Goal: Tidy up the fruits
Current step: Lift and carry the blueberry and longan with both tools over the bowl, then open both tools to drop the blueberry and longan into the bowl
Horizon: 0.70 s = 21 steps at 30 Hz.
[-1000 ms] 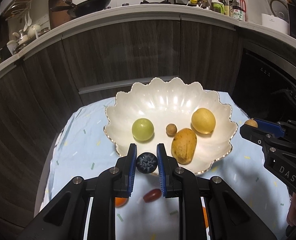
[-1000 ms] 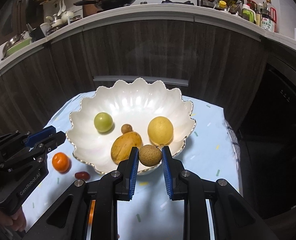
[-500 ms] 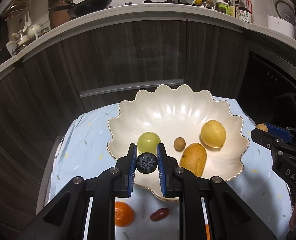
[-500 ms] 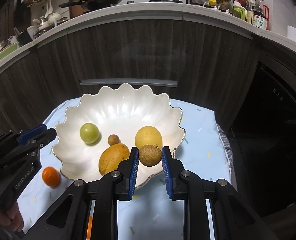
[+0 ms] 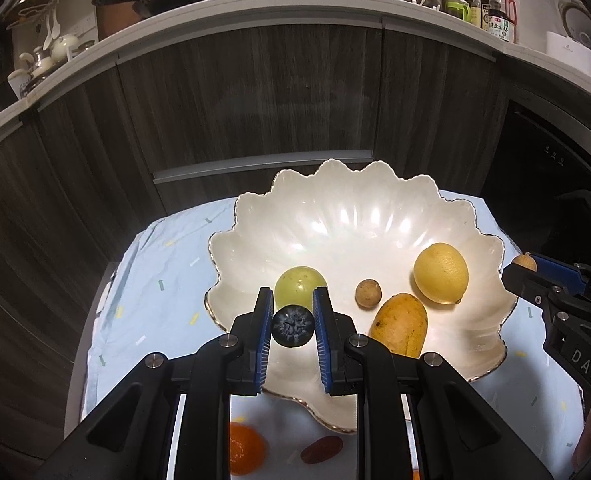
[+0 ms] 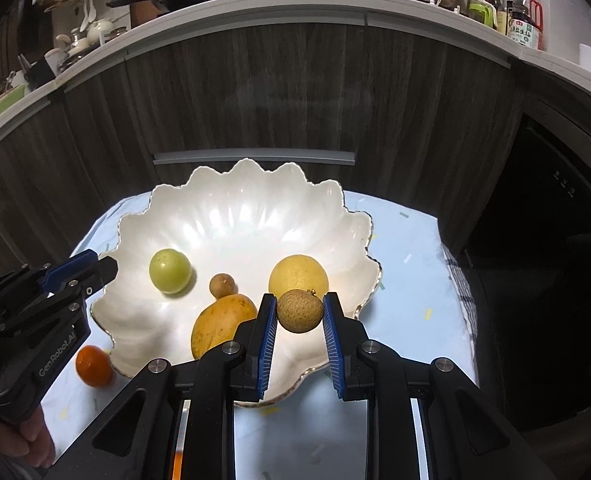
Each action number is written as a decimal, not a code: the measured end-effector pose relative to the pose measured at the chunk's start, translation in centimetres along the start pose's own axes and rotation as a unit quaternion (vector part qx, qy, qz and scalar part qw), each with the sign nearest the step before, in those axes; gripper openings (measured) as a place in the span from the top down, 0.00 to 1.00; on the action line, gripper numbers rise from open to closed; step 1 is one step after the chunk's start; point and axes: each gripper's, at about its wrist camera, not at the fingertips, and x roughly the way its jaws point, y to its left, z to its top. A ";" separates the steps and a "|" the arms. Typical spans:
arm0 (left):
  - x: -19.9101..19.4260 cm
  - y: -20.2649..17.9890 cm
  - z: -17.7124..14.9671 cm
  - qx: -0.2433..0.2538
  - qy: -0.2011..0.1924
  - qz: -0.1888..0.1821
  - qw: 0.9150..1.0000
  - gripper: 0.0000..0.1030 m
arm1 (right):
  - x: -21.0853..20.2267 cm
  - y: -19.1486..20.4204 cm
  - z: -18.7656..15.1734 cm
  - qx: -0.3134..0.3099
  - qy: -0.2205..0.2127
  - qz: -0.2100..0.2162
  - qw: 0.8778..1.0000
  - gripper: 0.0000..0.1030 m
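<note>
Against the views of a second ago, both grippers have come forward over the bowl (image 5: 375, 216): the blueberry (image 5: 293, 326), which then hung at the bowl's near rim, now sits above the bowl's near inner wall, just in front of the green fruit (image 5: 300, 291), and the tangerine (image 5: 244, 450) and the red date (image 5: 321, 446) outside the near rim have slid toward the bottom of the left view. The longan (image 6: 299, 311), earlier at the bowl's near rim, now hangs over the inside of the bowl, in front of the lemon (image 6: 298, 278) and beside the mango (image 6: 221, 326). The left gripper (image 5: 293, 332) points steeply down toward the bowl, its blue pads clamped on the blueberry. The right gripper (image 6: 299, 322) is tilted down alike, its pads pressed on either side of the longan. In the right view the left gripper reaches in over the bowl's left rim, with a hand (image 6: 27, 440) below it on the grip. A second, smaller longan lies in the middle of the bowl between green fruit and lemon. The bowl stands on a pale blue cloth (image 6: 407, 264).
</note>
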 end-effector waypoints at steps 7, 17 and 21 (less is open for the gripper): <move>0.8 0.0 -0.2 0.000 0.010 -0.009 1.000 0.79 | 0.8 0.5 -0.2 -0.004 0.011 0.008 1.000 0.76; 0.6 -0.3 -0.3 0.011 0.013 -0.012 1.000 0.61 | 1.4 0.4 -0.5 0.003 0.023 0.007 1.000 0.74; 0.3 -0.5 -0.3 0.016 0.009 -0.008 1.000 0.55 | 1.2 0.2 -0.5 0.007 0.021 -0.001 1.000 0.59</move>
